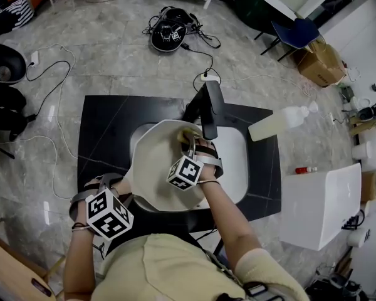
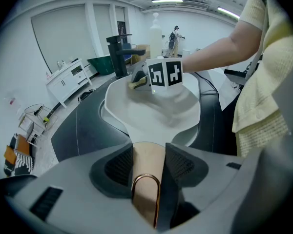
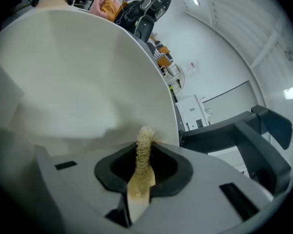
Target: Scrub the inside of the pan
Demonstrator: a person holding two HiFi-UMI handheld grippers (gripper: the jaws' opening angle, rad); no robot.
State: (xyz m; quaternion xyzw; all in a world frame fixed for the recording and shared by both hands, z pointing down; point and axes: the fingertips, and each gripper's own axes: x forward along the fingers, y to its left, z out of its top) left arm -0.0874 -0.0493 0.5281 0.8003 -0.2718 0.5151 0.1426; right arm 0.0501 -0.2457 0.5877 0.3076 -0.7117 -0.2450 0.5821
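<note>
Mid-scrub, by the look of it. Steadies the white pan (image 1: 153, 168), tilted in the sink (image 1: 237, 162) of the dark surface (image 1: 100, 130), with the left claw (image 2: 148, 165) closed narrow on its tan handle (image 2: 147, 152). Presses a loofah scrubber (image 3: 144, 147), pinched tight in the right claw (image 3: 143, 168), at the pan's inner wall. Calls next for firm sweeps across the bowl, handle held steady.

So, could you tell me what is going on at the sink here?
A person is scrubbing a white pan over the sink, with a tool in each hand. The left tool is shut on the handle and holds the pan up. The right tool is shut on a fibrous scrubber, whose tip sits against the pan's inner wall on the side near the faucet.
</note>
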